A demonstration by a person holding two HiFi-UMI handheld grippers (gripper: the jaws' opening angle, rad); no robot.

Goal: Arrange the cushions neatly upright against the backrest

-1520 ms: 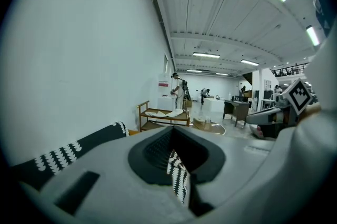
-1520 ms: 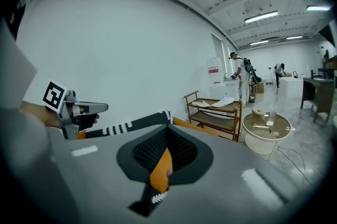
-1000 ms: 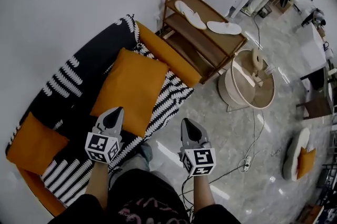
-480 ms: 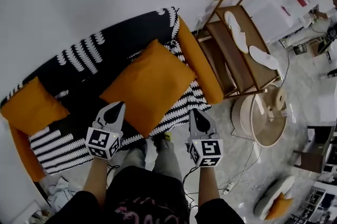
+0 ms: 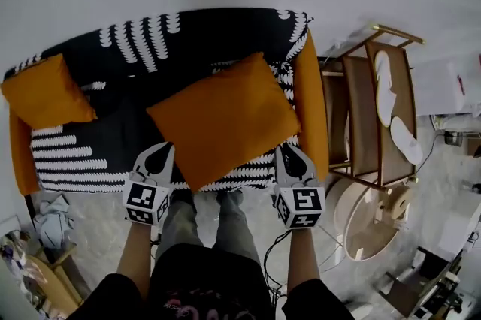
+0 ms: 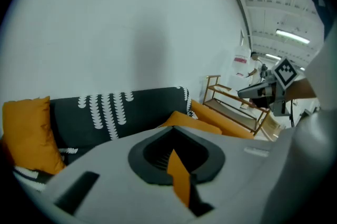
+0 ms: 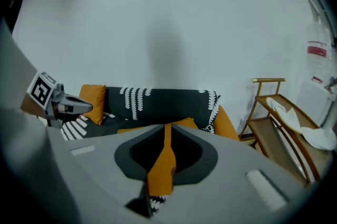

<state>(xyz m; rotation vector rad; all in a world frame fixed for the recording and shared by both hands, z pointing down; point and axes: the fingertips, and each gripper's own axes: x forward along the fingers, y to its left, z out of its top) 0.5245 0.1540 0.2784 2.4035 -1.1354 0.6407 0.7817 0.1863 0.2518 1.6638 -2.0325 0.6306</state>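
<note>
The left gripper [image 5: 163, 149] was clenched shut with nothing in it. Its tip hung above the front edge of the seat, just beside the near left edge of the large square orange fabric cushion [image 5: 225, 119]. The right gripper [image 5: 286, 151] had just been opening its jaws, which stood a slit apart. Nothing was gripped, and only orange fabric showed beyond the gap. Its tip sat at the cushion's near right edge.

That cushion lay flat on the seat, turned cornerwise. Its near corner reached the seat's front edge and its far corner pointed at the backrest. The sofa with the black cover patterned in white [image 5: 218, 29] ended in orange armrests. A smaller orange cushion [image 5: 45, 93] stood propped in the left corner, against the backrest. A stretch of open black seat lay between the two cushions.

A brown wooden slatted rack [image 5: 361, 123] stood just beside the right armrest, with white slippers [image 5: 383, 74] on it. Grey marbled floor [image 5: 90, 228] ran along the front of the sofa, where the person's legs stood.
</note>
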